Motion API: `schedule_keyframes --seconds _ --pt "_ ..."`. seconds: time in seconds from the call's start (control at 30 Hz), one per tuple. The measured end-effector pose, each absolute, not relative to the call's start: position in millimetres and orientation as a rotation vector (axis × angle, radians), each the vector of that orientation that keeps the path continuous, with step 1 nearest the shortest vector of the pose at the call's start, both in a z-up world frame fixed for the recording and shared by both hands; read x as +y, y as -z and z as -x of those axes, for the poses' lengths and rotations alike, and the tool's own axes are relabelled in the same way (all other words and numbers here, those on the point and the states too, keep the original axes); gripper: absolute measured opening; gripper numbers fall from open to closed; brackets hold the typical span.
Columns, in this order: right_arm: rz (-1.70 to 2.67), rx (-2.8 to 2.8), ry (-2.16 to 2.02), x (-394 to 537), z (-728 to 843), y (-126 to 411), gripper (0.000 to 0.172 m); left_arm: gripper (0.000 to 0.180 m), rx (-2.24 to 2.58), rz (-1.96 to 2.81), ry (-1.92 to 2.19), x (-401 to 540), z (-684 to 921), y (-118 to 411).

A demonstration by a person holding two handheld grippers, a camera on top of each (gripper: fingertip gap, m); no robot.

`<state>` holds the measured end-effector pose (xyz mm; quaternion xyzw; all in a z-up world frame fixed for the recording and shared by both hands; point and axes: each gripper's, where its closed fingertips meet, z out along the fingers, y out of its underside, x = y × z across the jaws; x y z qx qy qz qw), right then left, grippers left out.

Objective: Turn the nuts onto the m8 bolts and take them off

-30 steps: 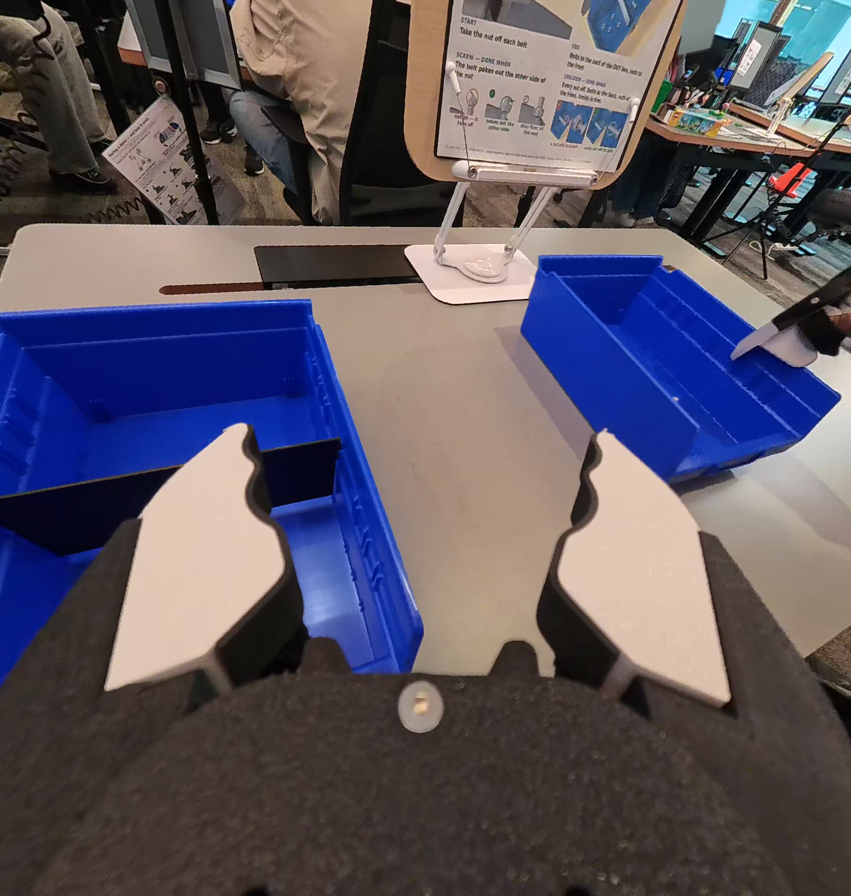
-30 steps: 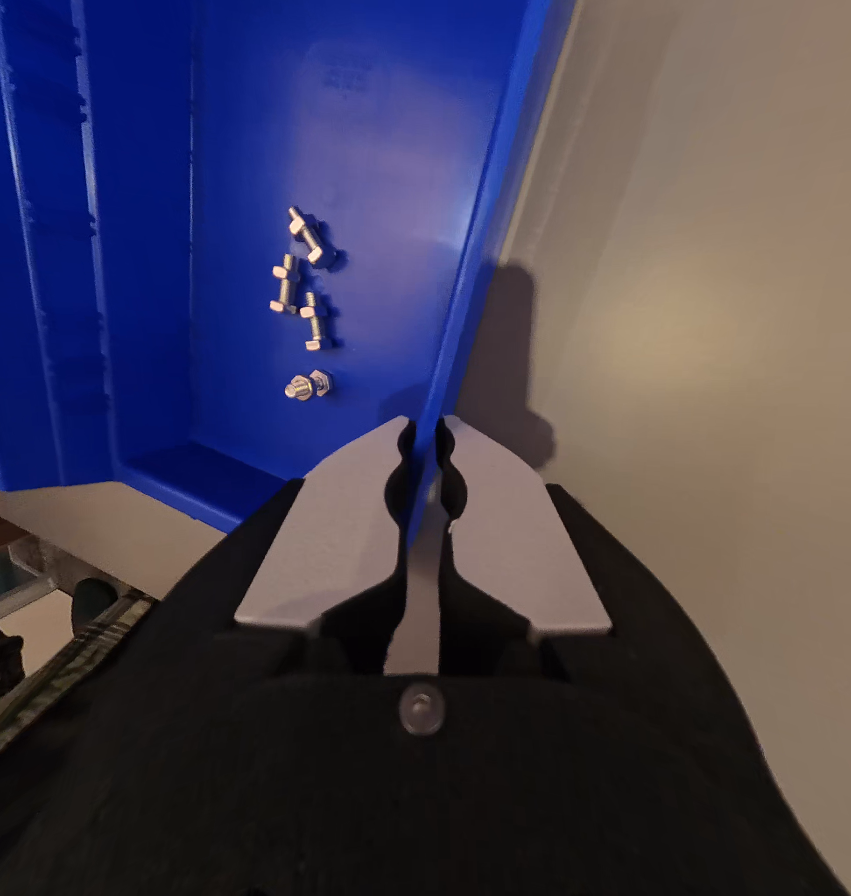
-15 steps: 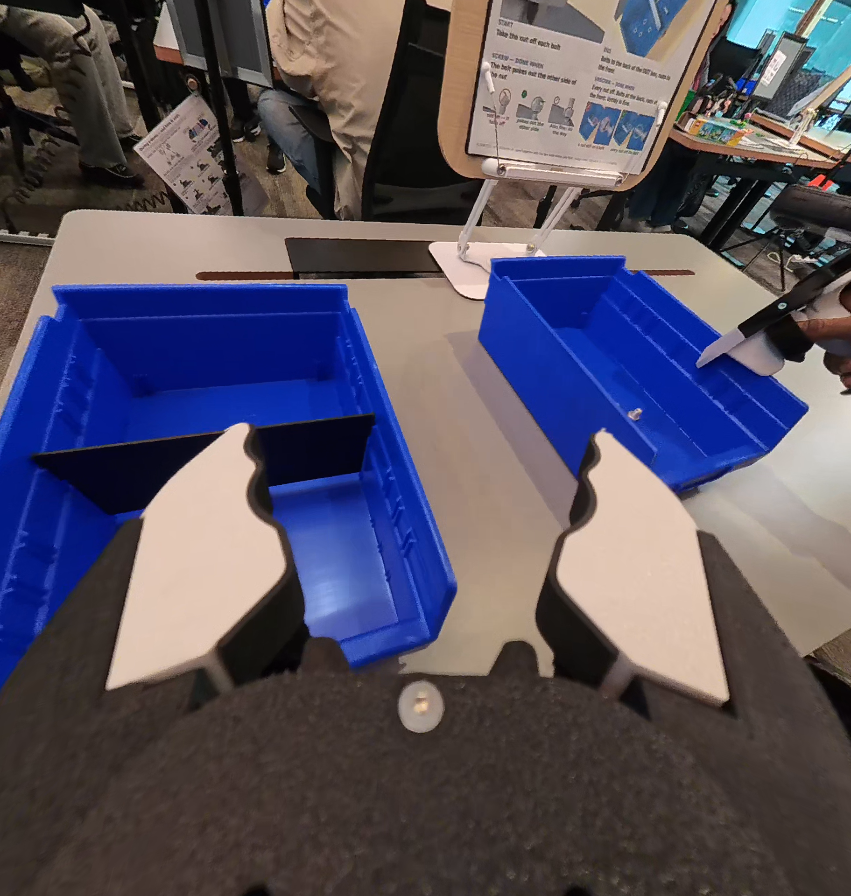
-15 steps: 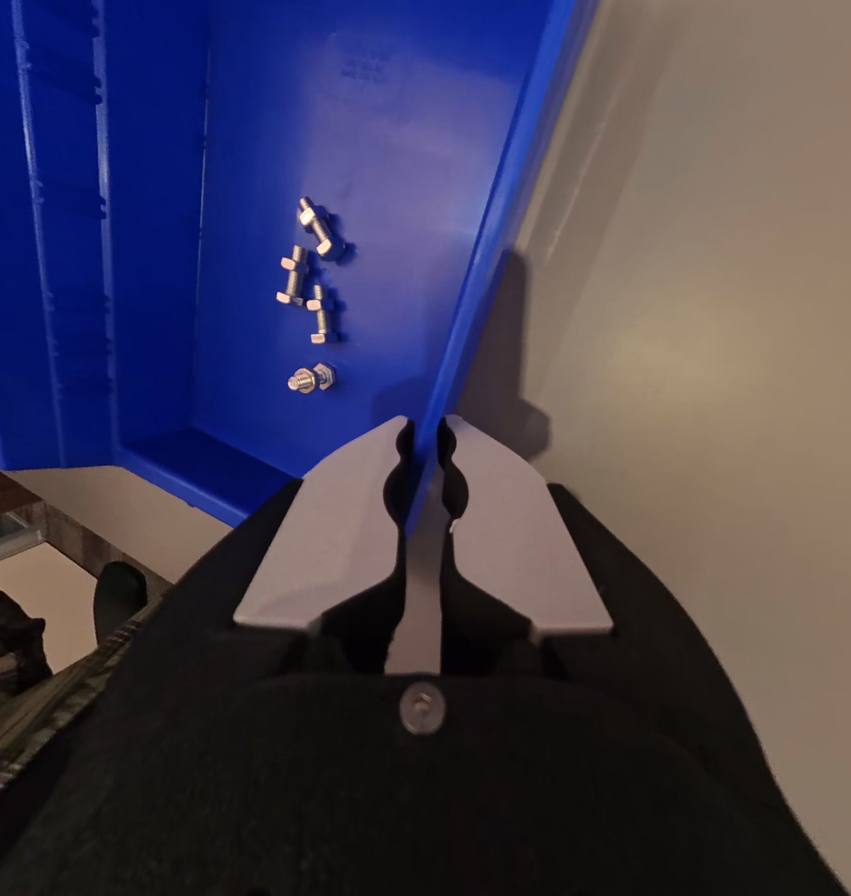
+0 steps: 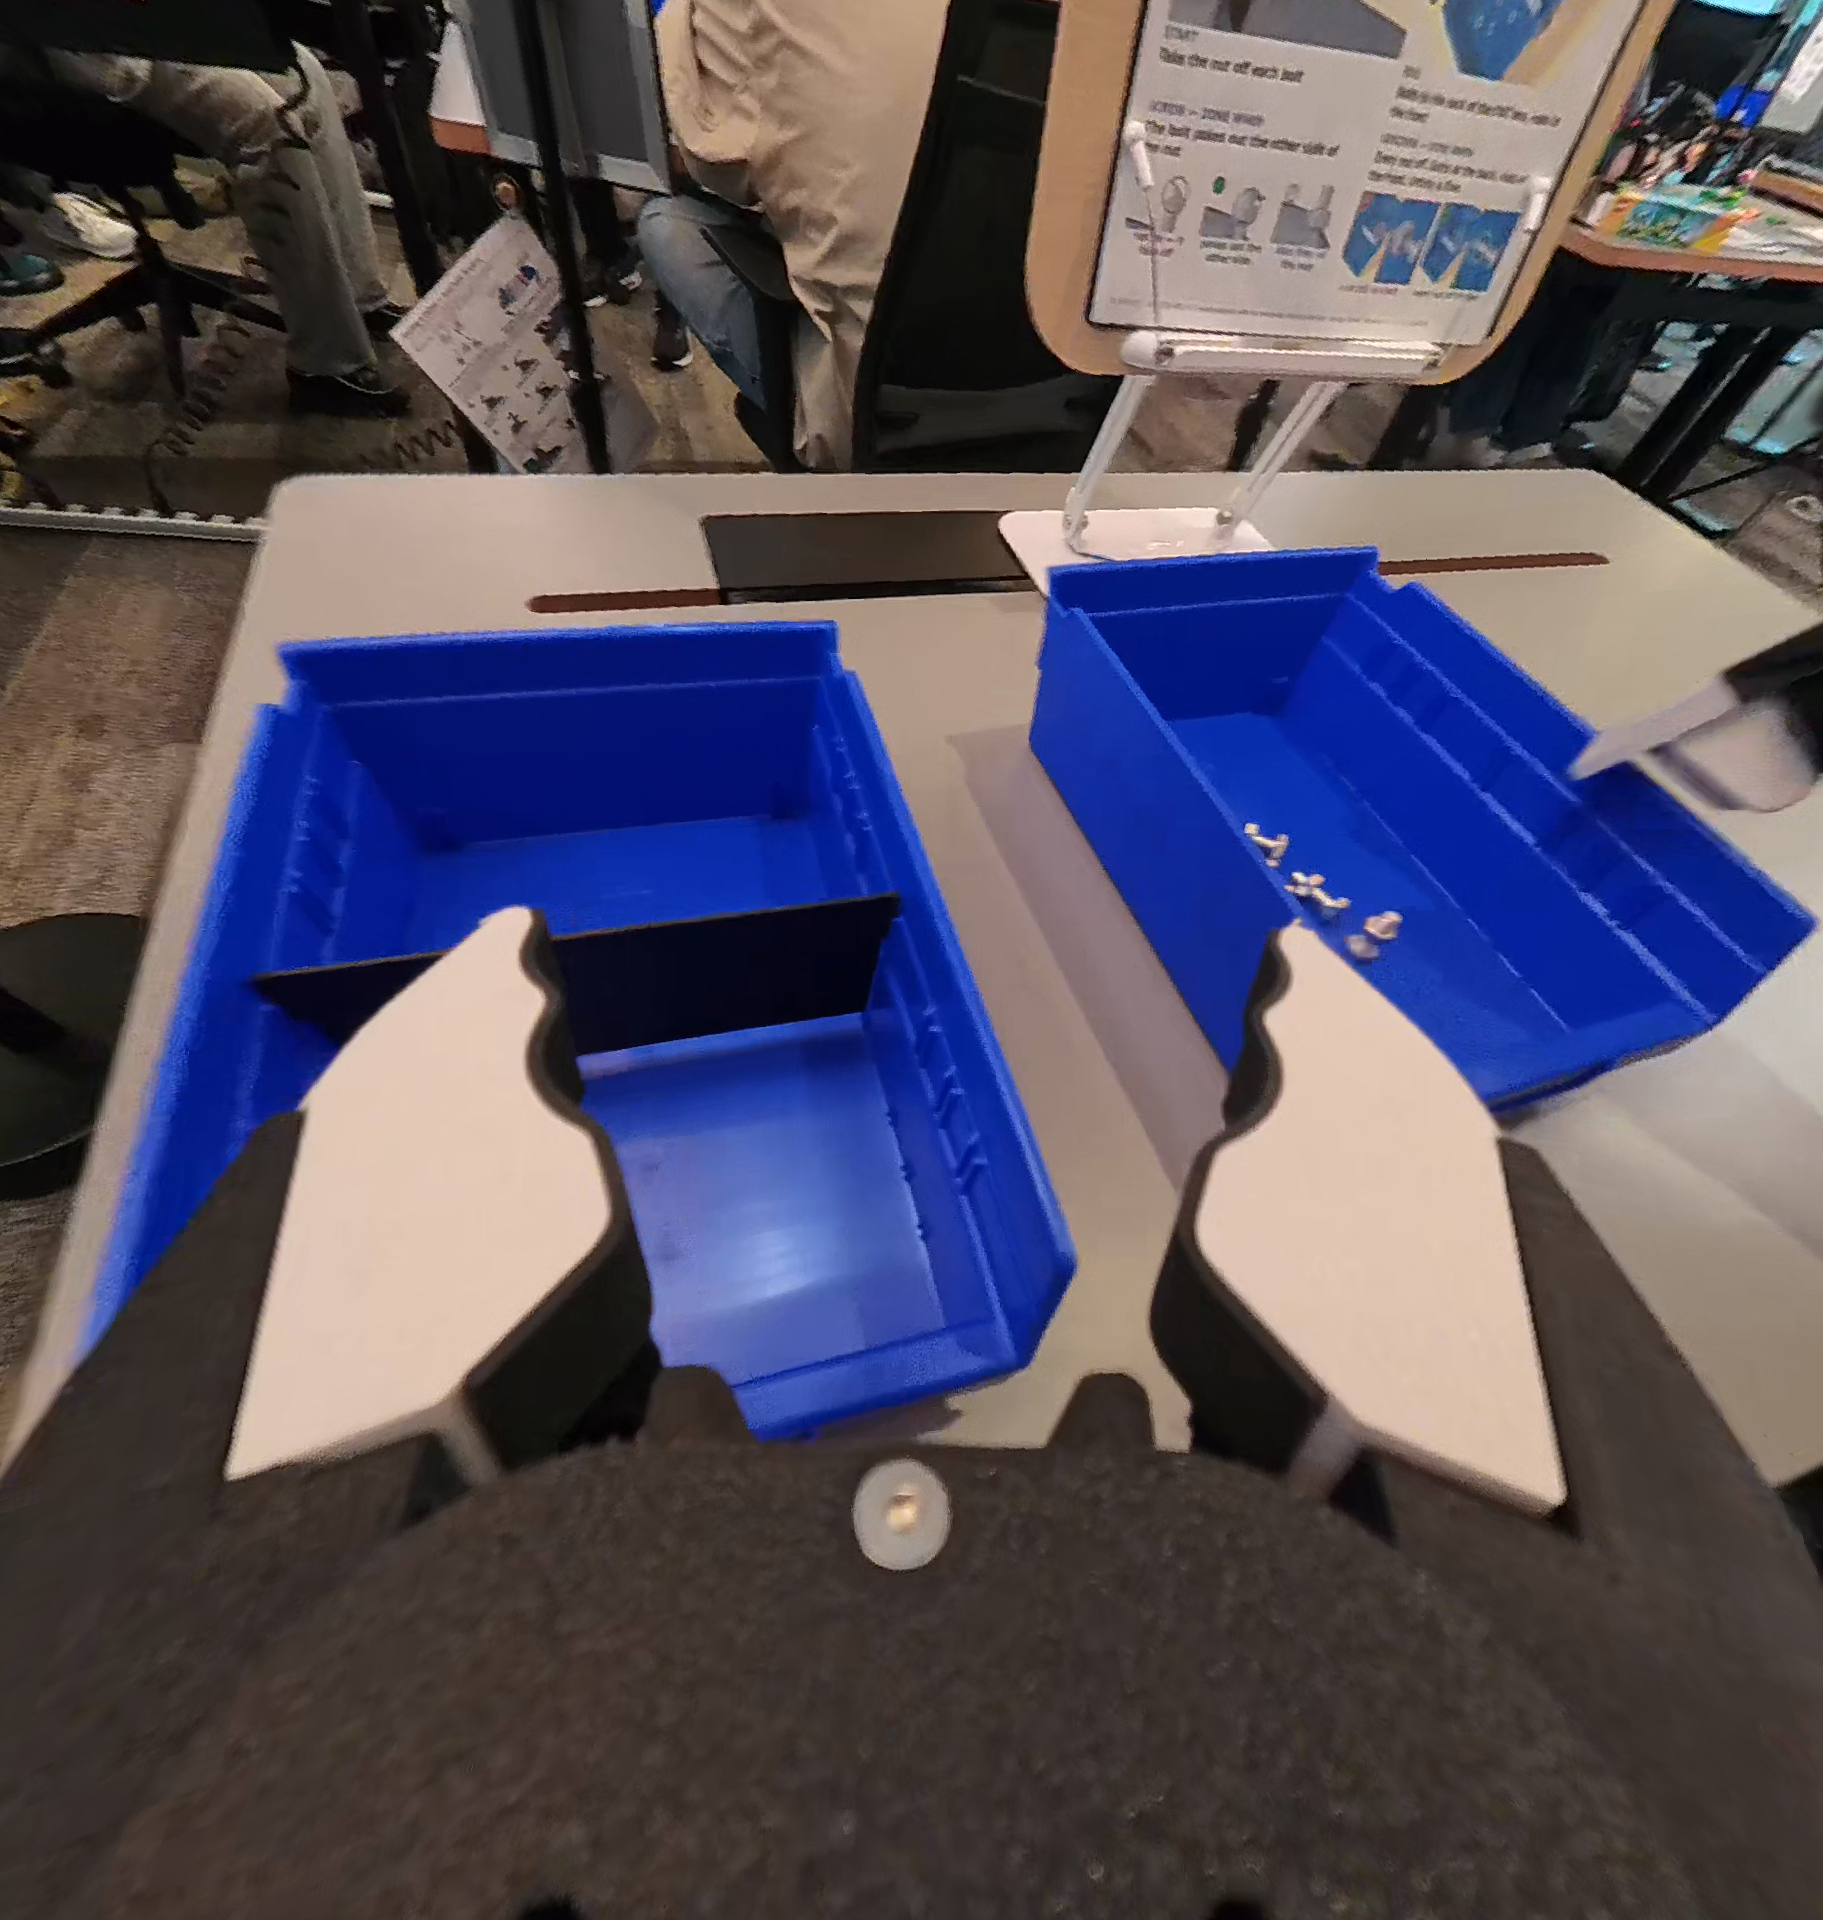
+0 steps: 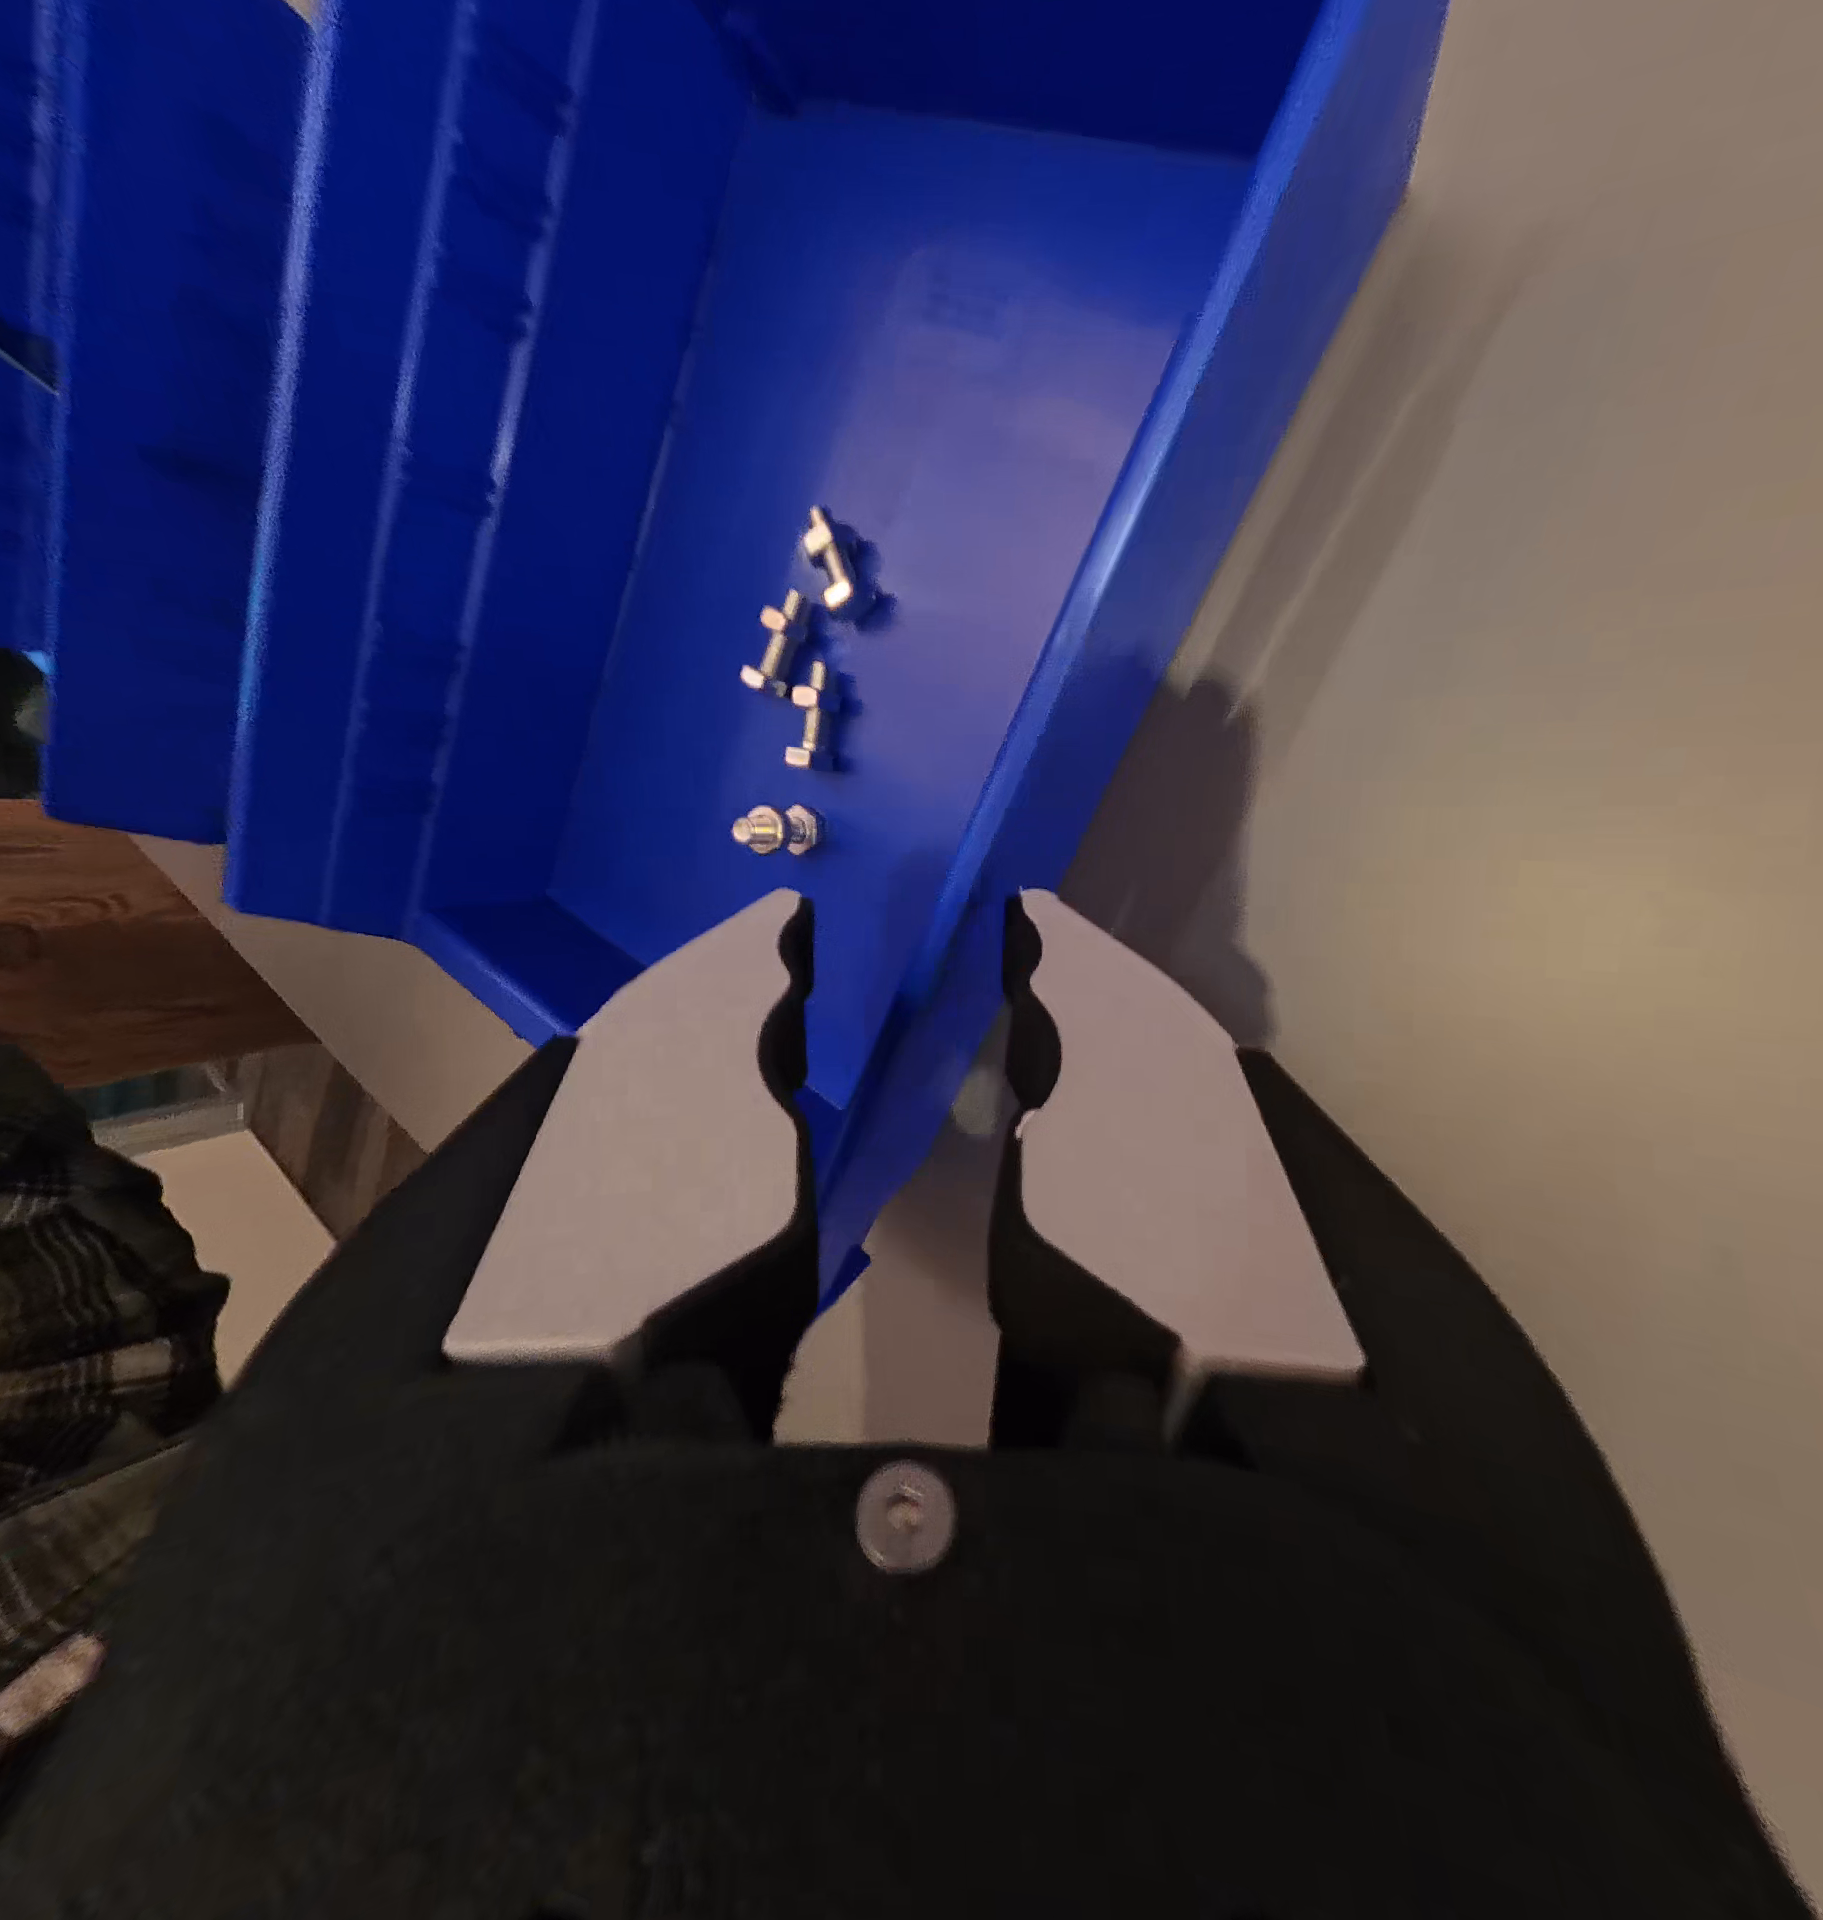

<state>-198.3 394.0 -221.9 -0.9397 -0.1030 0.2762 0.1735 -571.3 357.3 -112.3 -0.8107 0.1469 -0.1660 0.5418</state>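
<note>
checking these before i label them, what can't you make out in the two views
- Left view: the near half of the divided blue bin is partly covered by the left tongs.
- Left view: the bolts are too small to tell which carry nuts.
- Left view: the right tongs are blurred and cut off by the right edge.
- Right view: the bolt bin's near corner sits behind the tongs' fingers.

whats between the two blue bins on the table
Only bare grey tabletop separates the divided blue plastic bin from the undivided blue plastic bin holding bolts; the left wrist view shows it.

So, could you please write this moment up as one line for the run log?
left gripper: open, nothing held | right gripper: open, fingers straddling bin wall | bolts with nuts: lying in bin
</note>
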Motion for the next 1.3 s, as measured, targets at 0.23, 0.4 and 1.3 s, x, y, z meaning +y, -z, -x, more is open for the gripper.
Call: schedule_keyframes --seconds 0.23,0.4,1.3 --pt "2.478 -0.289 -0.751 359.6 153.2 200.3 0.048 0.119 0.296 2.096 0.243 388.1 642.7 124.0" --pt "2.46 -0.261 -0.74 318.2 121.3 206.2 0.048 0.111 0.304 2.323 0.229 409.5 679.0 151.5" --pt "2.407 -0.175 -0.799 265.5 75.8 214.6 0.045 0.037 0.311 3.139 0.268 403.2 727.1 263.3"
